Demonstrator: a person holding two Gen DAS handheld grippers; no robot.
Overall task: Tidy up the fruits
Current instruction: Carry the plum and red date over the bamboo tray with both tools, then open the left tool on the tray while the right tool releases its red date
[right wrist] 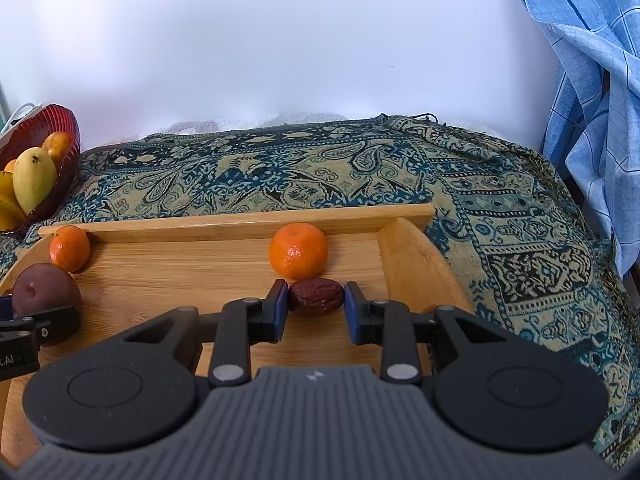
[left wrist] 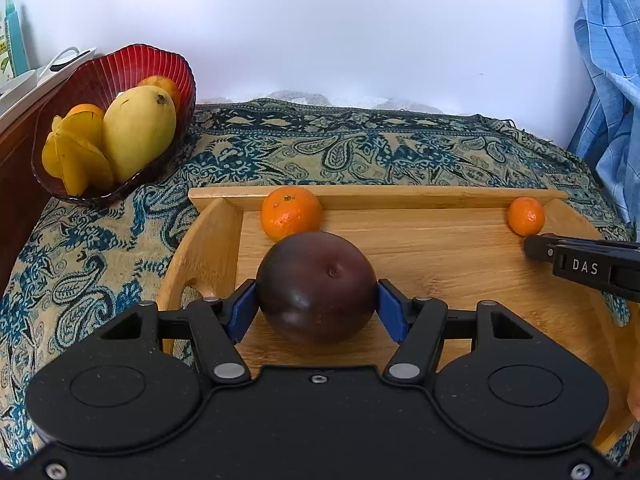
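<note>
In the left wrist view my left gripper (left wrist: 316, 285) is shut on a dark purple round fruit (left wrist: 316, 300), a blue pad against each side, low over the wooden tray (left wrist: 460, 264). My right gripper (right wrist: 317, 287) is shut on a wrinkled brown date (right wrist: 316, 301) near the tray's right end, just in front of a tangerine (right wrist: 298, 250). A second tangerine (right wrist: 70, 248) lies against the back wall at the left. The right gripper (left wrist: 535, 246) also shows side-on in the left wrist view. The purple fruit (right wrist: 44, 288) shows again at the left of the right wrist view.
A red glass bowl (left wrist: 120, 68) at the back left holds a mango (left wrist: 138, 132), a starfruit (left wrist: 76, 160) and oranges. The tray rests on a paisley cloth (left wrist: 360, 148). Blue checked fabric (right wrist: 592, 100) hangs at the right. Dark wooden furniture (left wrist: 16, 168) borders the left.
</note>
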